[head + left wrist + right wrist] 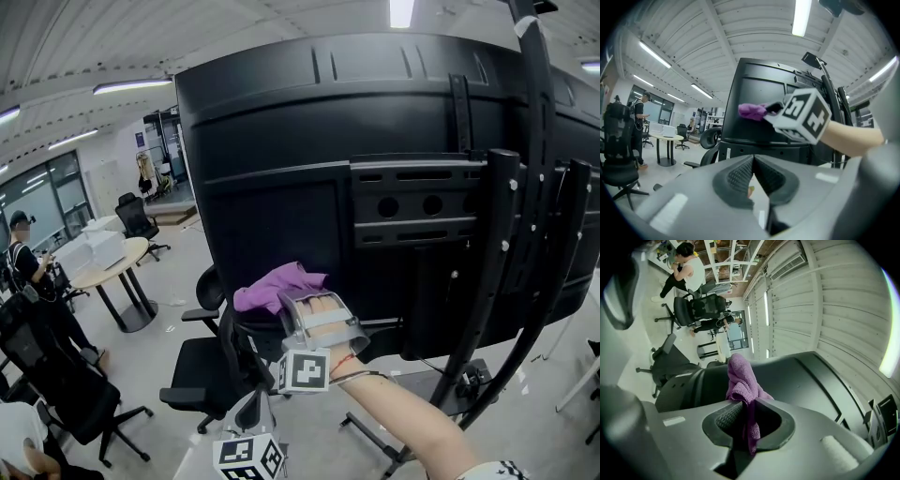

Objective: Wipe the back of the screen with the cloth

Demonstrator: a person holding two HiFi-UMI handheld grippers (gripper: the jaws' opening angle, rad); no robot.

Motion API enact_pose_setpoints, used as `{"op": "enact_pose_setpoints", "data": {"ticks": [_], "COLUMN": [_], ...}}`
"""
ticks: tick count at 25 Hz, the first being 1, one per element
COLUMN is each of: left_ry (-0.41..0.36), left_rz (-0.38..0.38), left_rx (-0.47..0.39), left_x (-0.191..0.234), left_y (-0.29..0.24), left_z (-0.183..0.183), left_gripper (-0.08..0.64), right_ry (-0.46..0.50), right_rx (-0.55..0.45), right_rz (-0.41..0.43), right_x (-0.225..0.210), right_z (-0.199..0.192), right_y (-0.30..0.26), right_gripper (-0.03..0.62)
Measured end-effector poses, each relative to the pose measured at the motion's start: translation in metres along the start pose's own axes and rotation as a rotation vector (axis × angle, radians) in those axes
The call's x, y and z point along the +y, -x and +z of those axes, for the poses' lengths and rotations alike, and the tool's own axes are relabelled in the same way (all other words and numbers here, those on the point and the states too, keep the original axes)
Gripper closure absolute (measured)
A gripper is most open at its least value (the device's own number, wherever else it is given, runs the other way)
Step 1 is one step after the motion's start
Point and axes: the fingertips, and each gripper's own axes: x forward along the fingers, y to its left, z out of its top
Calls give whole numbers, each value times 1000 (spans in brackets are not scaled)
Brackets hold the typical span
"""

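The black back of the big screen [309, 141] fills the head view, mounted on a dark stand [502, 281]. My right gripper [298, 300] is shut on a purple cloth [272, 286], and the cloth lies against the screen's lower left part. In the right gripper view the cloth [740, 380] sticks up from between the pads of the right gripper [746, 406], with the screen [801, 376] just behind it. My left gripper [753, 159] is held lower and back from the screen [754, 93], shut with nothing in it. Only its marker cube [248, 457] shows in the head view.
A black office chair [202, 366] stands under the screen's left corner. Another chair [56, 384] is at the near left. A round table [108, 267] with white boxes and a person [23, 258] stand further left. The stand's slanted posts run down the right side.
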Motion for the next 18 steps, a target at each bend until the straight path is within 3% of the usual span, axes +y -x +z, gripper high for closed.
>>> {"op": "enact_pose_setpoints", "data": {"ticks": [3,7,13,15,18], "left_ry": [9,14,-5,-16,-29], "left_rz": [8,19,31,33,37], "left_rx": [-4,6,9,4,0], "left_x": [0,-3,-14,-21,-33], "left_y": [3,8,18,25,44], "left_z": [-3,-9,-12,-10,-12], "left_gripper": [552,552,552,552,552], "right_ry": [4,-59,-101,-163,-376], "right_rx": [26,58,53,31,-41], "right_rz": [84,167,175,155,126], "right_x": [50,95,104,95,76], "right_z": [-17,-32,-36,-35,-30], "right_y": [14,33,37,43,75], "right_gripper": [543,543,543,543,543]}}
